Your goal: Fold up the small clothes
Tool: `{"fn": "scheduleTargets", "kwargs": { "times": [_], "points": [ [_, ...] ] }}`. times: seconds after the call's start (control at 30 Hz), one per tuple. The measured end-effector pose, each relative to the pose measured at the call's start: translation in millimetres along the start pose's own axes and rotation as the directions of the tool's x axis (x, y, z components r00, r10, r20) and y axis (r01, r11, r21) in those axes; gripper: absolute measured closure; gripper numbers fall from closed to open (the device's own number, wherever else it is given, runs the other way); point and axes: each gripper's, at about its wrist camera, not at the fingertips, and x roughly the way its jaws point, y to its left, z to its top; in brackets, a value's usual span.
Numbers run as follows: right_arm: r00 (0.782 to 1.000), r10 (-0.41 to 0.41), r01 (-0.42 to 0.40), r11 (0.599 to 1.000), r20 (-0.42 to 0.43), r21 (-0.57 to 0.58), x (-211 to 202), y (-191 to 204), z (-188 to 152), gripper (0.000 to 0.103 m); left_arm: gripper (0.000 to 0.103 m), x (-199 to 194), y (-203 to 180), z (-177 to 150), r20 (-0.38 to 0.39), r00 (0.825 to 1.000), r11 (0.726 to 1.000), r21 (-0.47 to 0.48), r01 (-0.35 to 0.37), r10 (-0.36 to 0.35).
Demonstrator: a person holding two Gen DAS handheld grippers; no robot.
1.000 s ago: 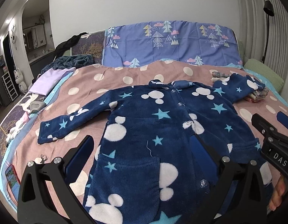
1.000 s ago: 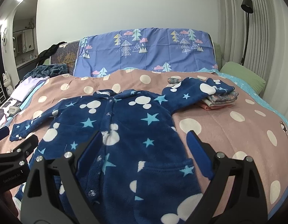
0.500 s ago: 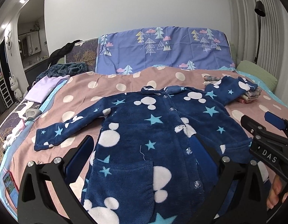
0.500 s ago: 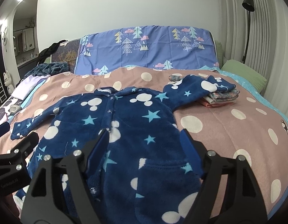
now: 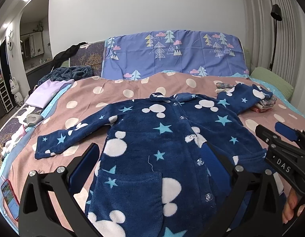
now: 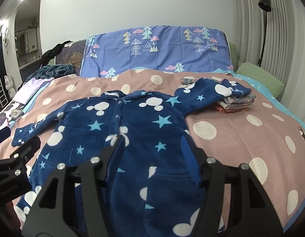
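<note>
Both tongs hang released above the lower part of the navy fleece jacket (image 5: 168, 138), gripping nothing. The left tongs (image 5: 150, 162) stand wide apart, their blue-padded fingers (image 5: 84, 164) over the pocket side of the jacket near its hem. The right tongs (image 6: 152, 154) are also apart, though narrower, over the jacket's other front panel and pocket.

The jacket lies face up and buttoned on the bed's pink dotted blanket (image 6: 241, 130), collar towards the headboard. One sleeve (image 5: 73, 136) stretches flat out from the jacket towards the bed edge. The opposite sleeve (image 6: 207, 92) runs out from the jacket's shoulder and drapes its cuff over a small stack of folded clothes (image 6: 235, 103) lying beside the jacket.

Beyond the jacket's collar, a blue cover with a tree print (image 5: 172, 57) hangs over the headboard. A green pillow (image 6: 259, 77) sits past the folded stack, and a black floor lamp (image 6: 264, 19) stands behind it.
</note>
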Motion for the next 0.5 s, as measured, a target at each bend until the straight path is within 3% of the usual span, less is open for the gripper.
{"fn": "scheduleTargets", "kwargs": {
  "times": [0.17,0.5],
  "points": [
    [1.0,0.005,-0.005,1.0,-0.004,0.005,1.9,0.1,-1.5,0.051,0.003,1.7,-3.1,-0.7,-0.008,1.0,1.0,0.023,-0.01,0.01],
    [1.0,0.012,-0.012,1.0,-0.013,0.012,5.9,-0.7,-4.5,0.063,0.033,15.2,1.6,-9.5,-0.055,0.996,0.997,-0.02,0.075,-0.076]
  ]
}}
